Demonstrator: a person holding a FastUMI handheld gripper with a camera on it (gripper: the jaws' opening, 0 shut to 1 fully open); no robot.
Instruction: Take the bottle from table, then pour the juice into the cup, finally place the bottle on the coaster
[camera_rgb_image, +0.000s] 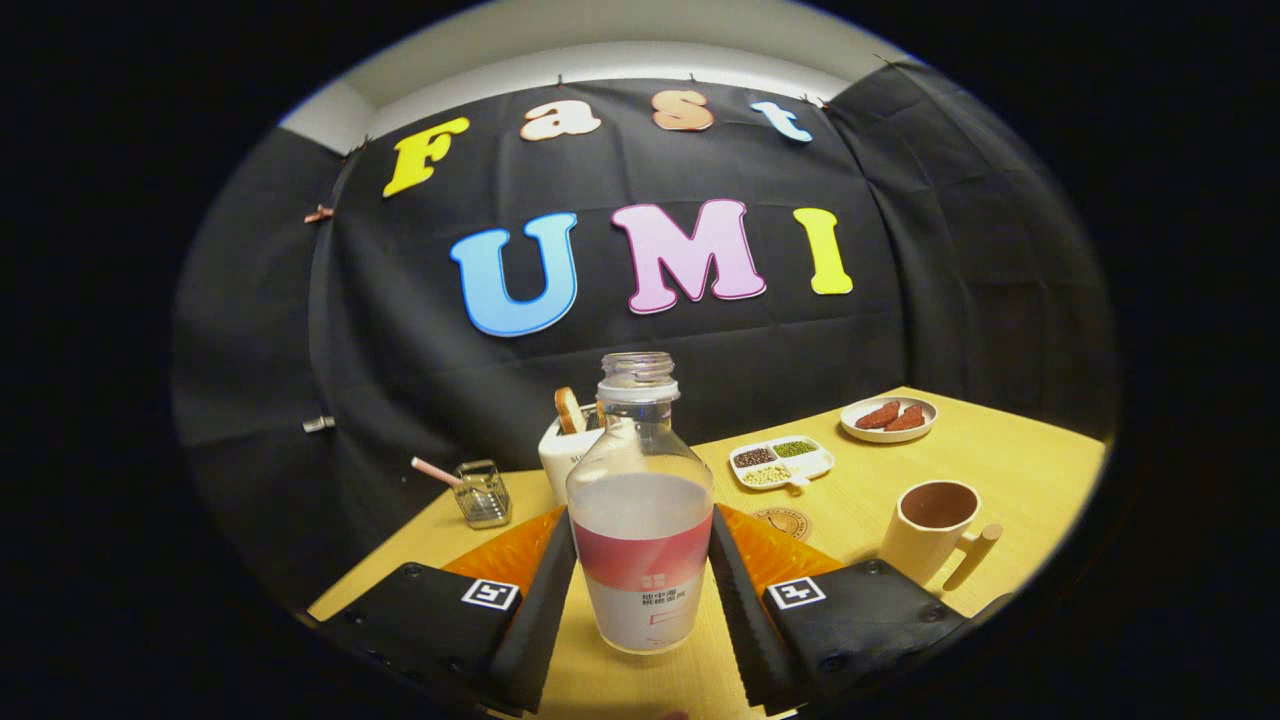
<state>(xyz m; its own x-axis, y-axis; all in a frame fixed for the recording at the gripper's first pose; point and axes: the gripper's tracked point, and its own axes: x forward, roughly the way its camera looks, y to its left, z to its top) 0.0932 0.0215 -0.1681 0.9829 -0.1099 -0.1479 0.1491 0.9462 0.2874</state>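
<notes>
Between our gripper's (640, 600) fingers stands the uncapped juice bottle (640, 520), both pads pressing its sides; right of the bottle, the cup (932, 535) looks empty, so pouring and the coaster (785, 521) remain.

Gripper-mounted fisheye, close and low over the table (1000, 470), facing forward along the fingers (545, 610) toward the booth wall.

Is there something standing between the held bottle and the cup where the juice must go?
Nothing visible does. The gripper holds the bottle between its fingers; the cup stands ahead to the right, with bare table between them.
</notes>
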